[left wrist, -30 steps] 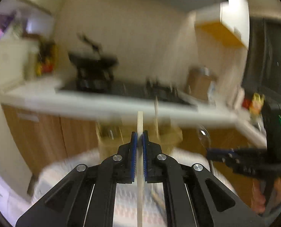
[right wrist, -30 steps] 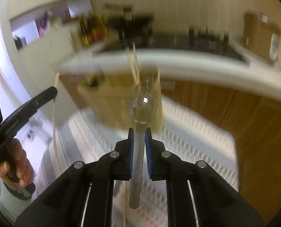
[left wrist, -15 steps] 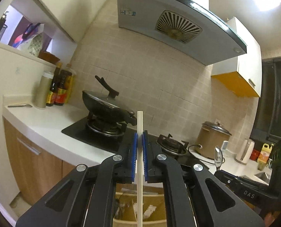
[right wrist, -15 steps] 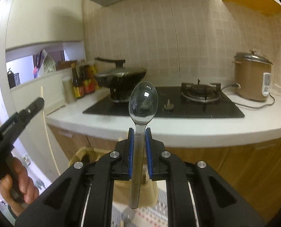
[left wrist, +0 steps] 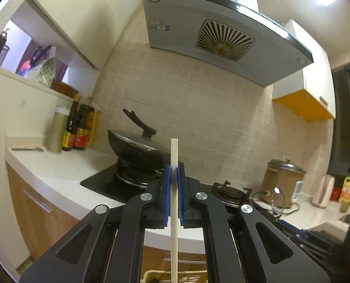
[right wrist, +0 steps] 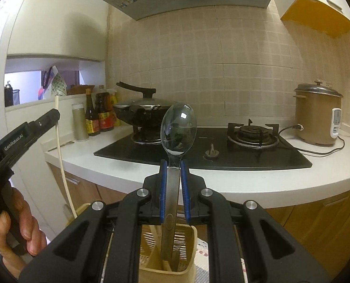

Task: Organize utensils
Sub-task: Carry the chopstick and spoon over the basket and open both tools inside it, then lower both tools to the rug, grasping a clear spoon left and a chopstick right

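In the left wrist view my left gripper (left wrist: pixel 174 167) is shut on a pale chopstick (left wrist: pixel 174 148) that stands upright between the blue pads. In the right wrist view my right gripper (right wrist: pixel 174 165) is shut on the handle of a metal spoon (right wrist: pixel 178 127), bowl up. Below it stands a beige slotted utensil holder (right wrist: pixel 191 254) with utensils inside. The left gripper (right wrist: pixel 53 116) shows at the left with its chopstick (right wrist: pixel 61 160), held by a person's hand (right wrist: pixel 16 231). The spoon's bowl (left wrist: pixel 278 199) and the right gripper (left wrist: pixel 281 221) appear at the lower right of the left wrist view.
Ahead runs a white counter (right wrist: pixel 245 184) with a black gas hob (right wrist: pixel 222 151), a lidded wok (right wrist: pixel 141 113) and a rice cooker (right wrist: pixel 316 118). Sauce bottles (right wrist: pixel 99 115) stand at the left, a range hood (left wrist: pixel 222 35) hangs above, wooden cabinets below.
Both views have swung up from the holder and the patterned cloth to the counter and hob, and the blur has cleared. Both grips are unchanged.
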Demonstrator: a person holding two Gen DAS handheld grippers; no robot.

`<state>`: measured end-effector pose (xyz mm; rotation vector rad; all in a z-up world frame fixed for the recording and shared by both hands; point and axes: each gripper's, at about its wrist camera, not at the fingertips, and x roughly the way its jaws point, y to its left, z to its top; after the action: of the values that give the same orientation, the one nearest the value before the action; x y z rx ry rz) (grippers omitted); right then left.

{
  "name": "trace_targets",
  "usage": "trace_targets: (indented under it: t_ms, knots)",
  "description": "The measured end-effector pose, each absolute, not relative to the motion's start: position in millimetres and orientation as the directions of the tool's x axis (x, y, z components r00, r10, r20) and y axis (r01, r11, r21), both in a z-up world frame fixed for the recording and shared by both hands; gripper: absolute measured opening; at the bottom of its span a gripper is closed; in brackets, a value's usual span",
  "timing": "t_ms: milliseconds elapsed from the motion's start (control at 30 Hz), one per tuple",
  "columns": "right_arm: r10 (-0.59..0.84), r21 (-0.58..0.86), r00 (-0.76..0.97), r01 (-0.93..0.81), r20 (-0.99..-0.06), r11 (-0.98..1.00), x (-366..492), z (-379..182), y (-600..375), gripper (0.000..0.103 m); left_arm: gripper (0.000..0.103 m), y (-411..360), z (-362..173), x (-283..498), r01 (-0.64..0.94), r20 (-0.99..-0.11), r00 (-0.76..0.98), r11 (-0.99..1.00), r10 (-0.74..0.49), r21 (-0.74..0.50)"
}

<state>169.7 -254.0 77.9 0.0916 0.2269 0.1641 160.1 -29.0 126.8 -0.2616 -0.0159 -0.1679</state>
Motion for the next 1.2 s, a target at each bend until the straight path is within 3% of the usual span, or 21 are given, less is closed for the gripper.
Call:
trace_targets:
  t_ms: [567,700,833,967,1100,1200]
  knots:
    - [0.17,0.112,0.951,-0.146,-0.258,0.983,173.6,36.5,-259.0,0.011,0.005,-28.4,84.7,157.5,0.127,-0.016,0.991,0.97,-0.134,-0.209]
    - [0.169,0.105,0.95,-0.146,-0.264,0.984,159.3,36.3,-260.5,0.012,0.014,-22.6,83.2,150.7,0.133,-0.048,0.988,0.968,-0.147,-0.213]
    - [0.188,0.12,0.936,-0.159,-0.297,0.98,145.9,35.1,-264.7,0.016,0.017,-15.0,82.7,140.2,0.135,-0.079,0.985,0.964,-0.156,-0.228]
    - [0.207,0.14,0.919,-0.169,-0.336,0.976,130.7,32.6,-269.2,0.017,0.03,-10.7,82.5,122.7,0.135,-0.108,0.981,0.965,-0.163,-0.225]
    - [0.208,0.137,0.912,-0.169,-0.353,0.976,114.3,31.9,-269.3,0.017,0.033,-10.3,85.8,99.7,0.147,-0.121,0.978,0.97,-0.172,-0.194]
    - [0.218,0.146,0.905,-0.176,-0.364,0.974,100.8,32.5,-269.1,0.026,0.041,-11.2,89.9,81.6,0.169,-0.126,0.973,0.97,-0.192,-0.174]
